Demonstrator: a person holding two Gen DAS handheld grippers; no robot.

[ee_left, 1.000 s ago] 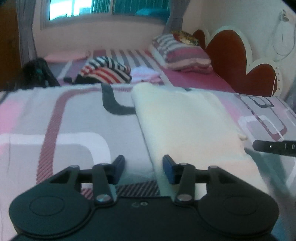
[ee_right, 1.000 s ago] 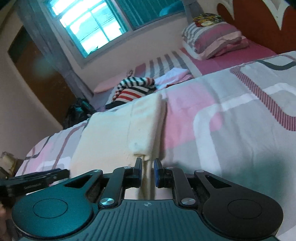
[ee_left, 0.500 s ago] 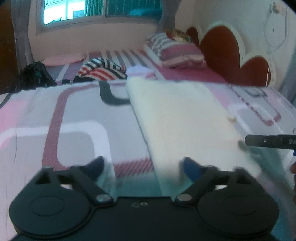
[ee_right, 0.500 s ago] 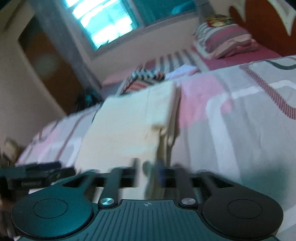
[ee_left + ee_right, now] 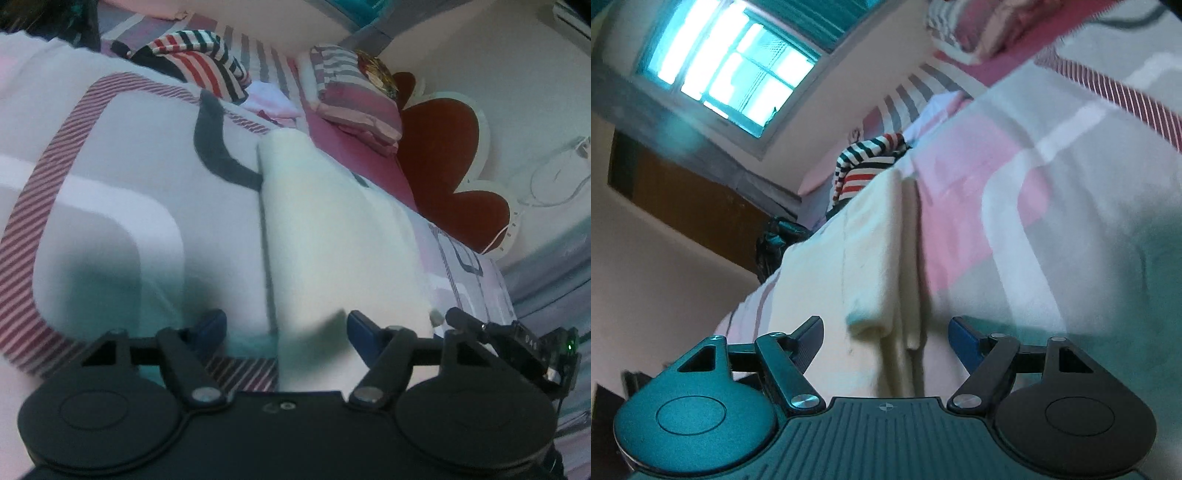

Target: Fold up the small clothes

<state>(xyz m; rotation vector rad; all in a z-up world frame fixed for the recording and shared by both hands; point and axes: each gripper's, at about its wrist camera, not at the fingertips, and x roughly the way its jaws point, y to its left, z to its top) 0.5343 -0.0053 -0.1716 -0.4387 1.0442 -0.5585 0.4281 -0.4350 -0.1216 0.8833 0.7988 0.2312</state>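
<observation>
A folded cream garment [image 5: 332, 236] lies lengthwise on the patterned bedspread [image 5: 110, 184]; it also shows in the right wrist view [image 5: 849, 266]. My left gripper [image 5: 286, 326] is open, its jaws wide apart over the garment's near left edge. My right gripper [image 5: 886, 332] is open over the garment's near right corner, where folded layers [image 5: 897, 328] hang loose between the jaws. The right gripper's finger [image 5: 469, 321] shows at the lower right of the left wrist view.
A striped garment pile [image 5: 199, 62] and a pink cloth [image 5: 266, 99] lie at the far end of the bed. Pillows [image 5: 354, 99] lean by the red heart-shaped headboard [image 5: 443, 166]. A dark bag [image 5: 775, 240] sits by the wooden door [image 5: 683, 203]. A window [image 5: 731, 66] is behind.
Both grippers have opened wide: the right one let go of the garment's corner, the left widened from partly open. Both cameras have tilted and dropped closer to the bed.
</observation>
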